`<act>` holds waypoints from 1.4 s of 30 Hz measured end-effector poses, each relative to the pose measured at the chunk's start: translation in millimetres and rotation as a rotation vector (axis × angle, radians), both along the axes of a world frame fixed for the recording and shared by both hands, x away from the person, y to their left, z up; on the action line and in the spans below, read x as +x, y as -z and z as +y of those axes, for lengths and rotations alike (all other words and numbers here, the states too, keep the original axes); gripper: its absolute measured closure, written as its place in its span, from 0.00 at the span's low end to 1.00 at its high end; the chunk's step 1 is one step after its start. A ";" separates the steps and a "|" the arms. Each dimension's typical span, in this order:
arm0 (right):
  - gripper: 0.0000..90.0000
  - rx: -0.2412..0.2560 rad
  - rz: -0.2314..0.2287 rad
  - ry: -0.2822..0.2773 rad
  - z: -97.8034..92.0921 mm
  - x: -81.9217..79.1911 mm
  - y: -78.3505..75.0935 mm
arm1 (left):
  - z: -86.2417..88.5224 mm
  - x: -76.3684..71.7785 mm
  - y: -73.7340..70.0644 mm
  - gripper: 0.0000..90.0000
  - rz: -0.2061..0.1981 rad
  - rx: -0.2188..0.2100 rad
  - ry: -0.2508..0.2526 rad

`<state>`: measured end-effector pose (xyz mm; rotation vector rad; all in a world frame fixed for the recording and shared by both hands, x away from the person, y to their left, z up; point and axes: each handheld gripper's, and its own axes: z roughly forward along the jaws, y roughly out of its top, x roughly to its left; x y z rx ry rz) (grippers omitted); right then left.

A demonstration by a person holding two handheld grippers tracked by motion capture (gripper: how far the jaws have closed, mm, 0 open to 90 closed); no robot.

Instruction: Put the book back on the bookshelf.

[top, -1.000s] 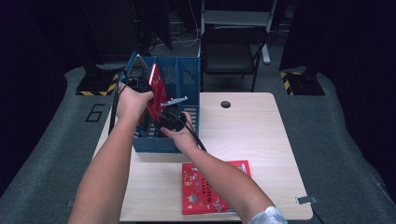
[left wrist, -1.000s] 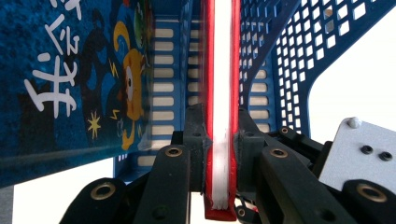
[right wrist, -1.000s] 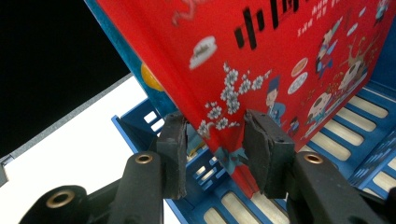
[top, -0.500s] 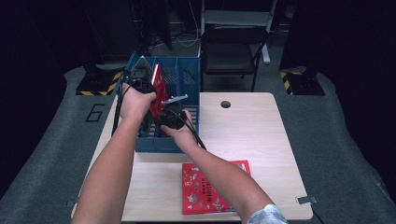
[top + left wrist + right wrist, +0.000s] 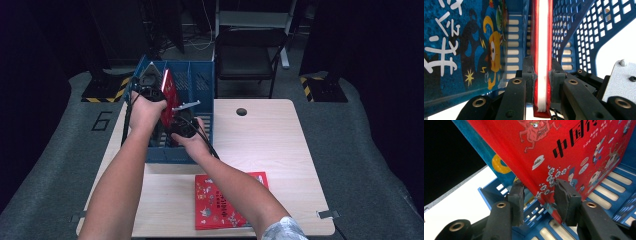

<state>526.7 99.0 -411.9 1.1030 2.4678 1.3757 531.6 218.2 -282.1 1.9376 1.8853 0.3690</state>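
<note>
- The blue book point(image 5: 461, 47) stands in the blue rack point(image 5: 200, 85), just left of the slot being filled; the incoming cover could scrape or tip it.
- Left gripper point(image 5: 541, 72): fingers clamped on the red book point(image 5: 541, 37), upright, partly inside the rack.
- Right gripper point(image 5: 540, 195): fingers straddle its lower edge; whether they pinch it I cannot tell. Uneven lowering could jam a corner on a divider.
</note>
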 end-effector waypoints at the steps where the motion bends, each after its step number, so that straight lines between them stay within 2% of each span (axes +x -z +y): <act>1: 0.67 -0.002 -0.007 0.001 0.3 0.3 -0.2 | -0.3 -0.2 -0.6 0.88 -0.002 0.001 0.004; 3: 0.67 0.006 0.006 0.009 0.3 -0.4 -1.6 | 0.6 -0.1 -2.3 0.88 0.001 -0.001 0.003; 4: 0.67 0.008 -0.020 -0.004 0.2 1.9 -1.0 | 1.4 0.1 -2.4 0.88 -0.001 -0.002 0.002; 6: 0.67 0.001 0.003 0.007 1.2 0.7 -2.7 | 1.0 0.6 -1.9 0.88 -0.001 0.000 0.002; 10: 0.68 -0.011 -0.020 -0.006 1.6 3.6 -1.1 | -0.2 0.8 1.0 0.88 -0.011 0.009 0.006; 12: 0.67 -0.003 0.002 0.013 2.2 2.3 -0.8 | 0.7 1.0 1.3 0.88 -0.010 -0.001 0.003; 14: 0.67 -0.009 -0.014 0.008 2.2 3.7 0.1 | 1.5 1.6 2.8 0.88 -0.010 -0.006 0.003; 16: 0.67 -0.021 -0.005 0.007 1.8 4.7 0.8 | 1.0 2.0 5.3 0.88 -0.025 -0.012 -0.003; 17: 0.67 -0.012 -0.017 0.007 1.6 5.8 2.3 | 2.0 2.0 5.0 0.88 -0.022 -0.010 0.005; 18: 0.67 -0.007 0.004 0.010 1.1 5.6 1.9 | 2.3 2.1 5.1 0.88 -0.024 -0.006 0.006; 19: 0.67 0.002 -0.010 0.006 0.5 7.6 3.6 | 2.9 2.3 5.0 0.88 -0.022 -0.011 0.010; 21: 0.67 0.003 0.007 0.007 -0.3 8.0 3.2 | 3.6 2.4 5.3 0.87 -0.025 -0.028 0.005; 23: 0.67 0.009 0.006 0.010 -0.3 7.5 2.7 | 3.6 2.3 5.2 0.87 -0.022 -0.027 0.006; 25: 0.67 0.017 -0.016 0.013 -0.9 8.3 2.7 | 3.2 2.0 5.1 0.86 -0.023 -0.025 0.009; 27: 0.67 0.026 -0.001 0.021 -1.4 7.0 0.5 | 2.9 1.5 5.1 0.86 -0.021 -0.024 0.014; 33: 0.69 0.031 -0.011 0.030 -3.5 7.6 -1.4 | 3.3 0.7 4.4 0.84 -0.026 -0.043 0.018; 35: 0.68 0.039 0.000 0.036 -4.5 9.2 -1.4 | 3.3 0.3 3.9 0.83 -0.035 -0.035 0.013; 39: 0.68 0.037 -0.003 0.037 -5.8 12.4 -0.3 | 6.7 -0.1 2.5 0.83 -0.018 -0.032 0.029; 42: 0.68 0.030 -0.006 0.036 -5.5 12.2 -0.3 | 7.3 -0.5 2.5 0.84 -0.022 -0.031 0.025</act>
